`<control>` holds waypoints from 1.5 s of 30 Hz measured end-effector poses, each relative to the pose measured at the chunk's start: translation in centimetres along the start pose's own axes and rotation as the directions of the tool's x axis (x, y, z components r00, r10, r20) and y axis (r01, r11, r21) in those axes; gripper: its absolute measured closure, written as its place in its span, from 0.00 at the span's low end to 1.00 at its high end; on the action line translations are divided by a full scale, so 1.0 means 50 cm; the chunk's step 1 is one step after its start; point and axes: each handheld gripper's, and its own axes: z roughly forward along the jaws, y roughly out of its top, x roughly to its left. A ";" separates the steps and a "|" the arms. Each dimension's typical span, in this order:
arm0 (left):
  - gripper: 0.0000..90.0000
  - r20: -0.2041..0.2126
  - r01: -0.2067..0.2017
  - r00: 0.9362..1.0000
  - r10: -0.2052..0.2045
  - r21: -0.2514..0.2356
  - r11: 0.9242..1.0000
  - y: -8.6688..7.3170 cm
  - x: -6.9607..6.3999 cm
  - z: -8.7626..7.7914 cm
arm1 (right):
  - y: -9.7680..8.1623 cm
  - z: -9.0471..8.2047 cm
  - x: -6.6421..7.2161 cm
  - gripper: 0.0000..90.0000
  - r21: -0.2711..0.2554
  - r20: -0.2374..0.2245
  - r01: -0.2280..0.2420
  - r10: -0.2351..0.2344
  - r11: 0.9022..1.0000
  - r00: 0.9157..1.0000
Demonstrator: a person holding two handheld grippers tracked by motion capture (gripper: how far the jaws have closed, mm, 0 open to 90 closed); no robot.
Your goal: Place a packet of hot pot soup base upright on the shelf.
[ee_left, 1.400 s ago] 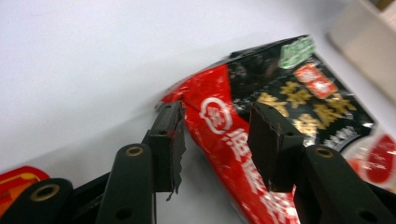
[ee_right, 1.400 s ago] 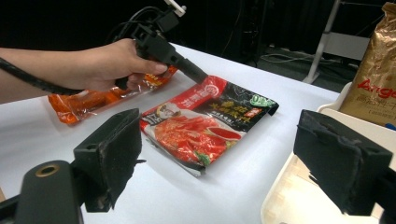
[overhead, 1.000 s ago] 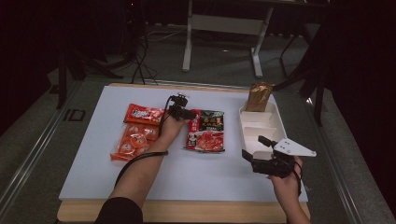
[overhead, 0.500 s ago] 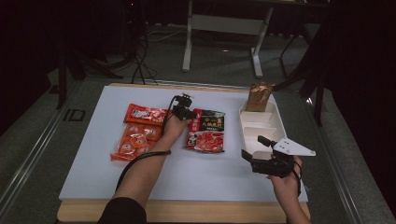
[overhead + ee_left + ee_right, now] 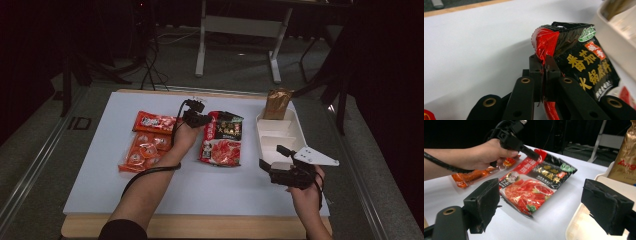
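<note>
High view: left gripper point(image 5: 199, 119) is clamped on the upper left corner of the hot pot base packet point(image 5: 223, 138), which lies on the white table point(image 5: 100, 165) between the orange snack packs point(image 5: 146, 145) and the white divided tray point(image 5: 278, 137); right gripper point(image 5: 276, 169) hovers below the tray with its jaws apart, nothing between them. Left gripper view: jaws have just been closing and now pinch the red crimped edge of the packet point(image 5: 576, 60), only a thin strip of film between the pads. Judgement: bite is shallow, so lift slow and straight up, no yank, or the film may slide out. This view gives bite depth; the high view can't. Right gripper view: between its own wide-open jaws, the packet's point(image 5: 531, 187) gripped corner is already peeling off the table while its far end stays down. It also gives the gold bag point(image 5: 627, 157) standing in the tray beyond its right-hand jaw.
</note>
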 end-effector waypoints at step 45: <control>0.97 0.185 -0.124 0.965 0.186 -0.302 0.945 -0.002 -0.149 -0.223 | 0.047 -0.008 -0.004 0.11 0.013 -0.026 0.009 -0.008 1.000 1.000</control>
